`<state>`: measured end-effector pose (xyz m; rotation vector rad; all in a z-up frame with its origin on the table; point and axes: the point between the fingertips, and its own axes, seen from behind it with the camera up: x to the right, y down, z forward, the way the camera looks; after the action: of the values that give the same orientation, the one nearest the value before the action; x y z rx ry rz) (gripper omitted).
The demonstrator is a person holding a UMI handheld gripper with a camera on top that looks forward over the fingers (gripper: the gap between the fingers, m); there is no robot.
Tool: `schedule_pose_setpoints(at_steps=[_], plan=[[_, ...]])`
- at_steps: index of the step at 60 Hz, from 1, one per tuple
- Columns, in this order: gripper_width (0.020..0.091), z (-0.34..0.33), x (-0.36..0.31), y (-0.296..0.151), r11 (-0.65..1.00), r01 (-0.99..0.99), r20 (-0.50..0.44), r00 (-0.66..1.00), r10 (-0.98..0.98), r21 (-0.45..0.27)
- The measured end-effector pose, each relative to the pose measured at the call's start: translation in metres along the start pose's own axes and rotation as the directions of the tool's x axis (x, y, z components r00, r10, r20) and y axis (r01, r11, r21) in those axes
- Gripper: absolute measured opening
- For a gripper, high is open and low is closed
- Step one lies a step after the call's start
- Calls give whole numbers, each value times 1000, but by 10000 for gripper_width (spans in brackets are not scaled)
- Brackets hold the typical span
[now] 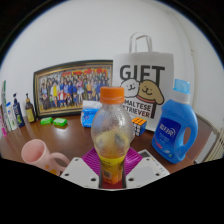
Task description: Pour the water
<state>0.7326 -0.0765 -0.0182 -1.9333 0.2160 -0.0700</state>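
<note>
The gripper (112, 172) points forward and level over the surface (70, 140), its two pale fingers (82, 172) rising from six o'clock, with no hand in sight. The jaws are closed narrowly on a clear plastic bottle (111, 135) with an orange cap (112, 95), the magenta pads (95, 160) pressing its lower body from both sides; the bottle stands upright between them. At eight o'clock, just beside the left finger, lies a pink cup (40, 154). At three o'clock stands a blue detergent jug (176, 125), near the bottle but apart from it. Beyond, at one o'clock, a white gift bag (142, 80) stands against the wall. At ten o'clock a framed group photo (70, 88) leans there, with green blocks (54, 122) before it and small dark bottles (18, 110) at nine o'clock.
</note>
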Motion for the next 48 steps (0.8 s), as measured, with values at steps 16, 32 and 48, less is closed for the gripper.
schedule_pose_setpoints(at_steps=[16, 32, 48], plan=[[742, -1, 0, 16, 997, -45, -16, 999, 44, -60], [858, -58, -1, 18, 983, -86, -99, 993, 70, -163], [854, -189, -38, -14, 975, -41, -157, 988, 6, -218]])
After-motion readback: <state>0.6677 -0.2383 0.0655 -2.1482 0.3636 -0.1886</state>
